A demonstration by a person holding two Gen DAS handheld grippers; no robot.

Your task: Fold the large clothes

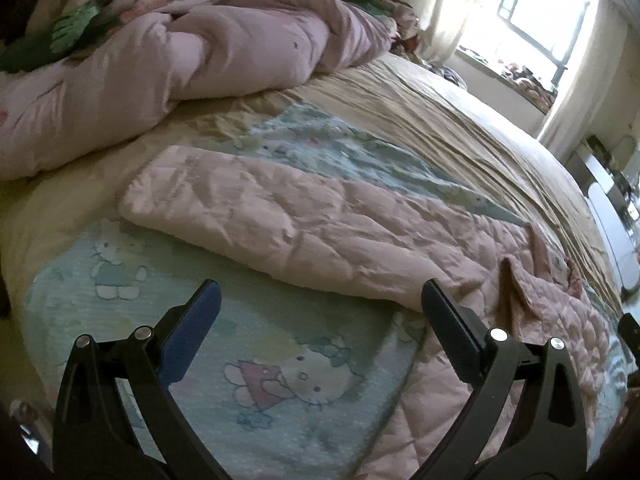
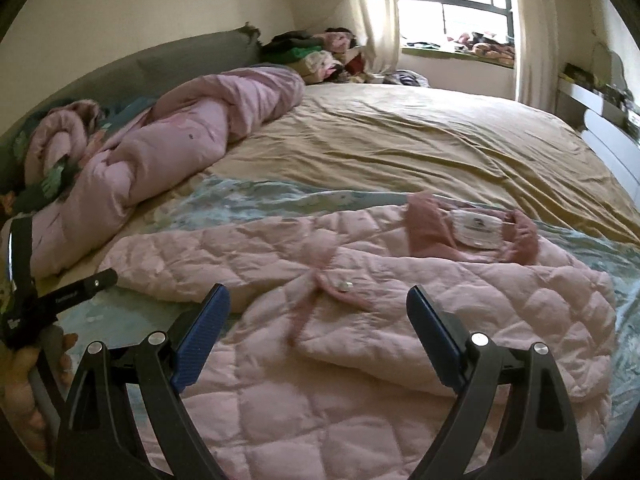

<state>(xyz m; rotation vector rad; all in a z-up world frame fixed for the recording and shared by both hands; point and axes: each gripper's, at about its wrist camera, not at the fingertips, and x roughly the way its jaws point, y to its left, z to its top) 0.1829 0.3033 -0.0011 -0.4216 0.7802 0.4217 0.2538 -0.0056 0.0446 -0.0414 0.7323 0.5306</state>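
A pink quilted jacket lies spread on the bed, directly ahead of and beneath the right gripper, whose jaws stand wide apart with nothing between them. Its collar with the white label lies further ahead and to the right of that gripper, and one sleeve stretches out ahead of the left gripper, which is likewise wide open and empty above the cartoon-cat blanket that lies under the jacket. The likeliest trouble is in the pick-up: the quilting is puffy and slippery-looking, so a shallow pinch could slide off, while a deep one might catch the blanket underneath and drag it into the fold. The front panel ahead of the right gripper already sits doubled over near the button, and lifting there might gather only the top layer and leave the jacket skewed. If the two grippers lift unevenly, the sleeve could trail and bunch. The rumpled lilac duvet, ahead and to the left of the left gripper, sits near the sleeve's end, so a wide swing could snag it or leave too little flat bed for a tidy fold.
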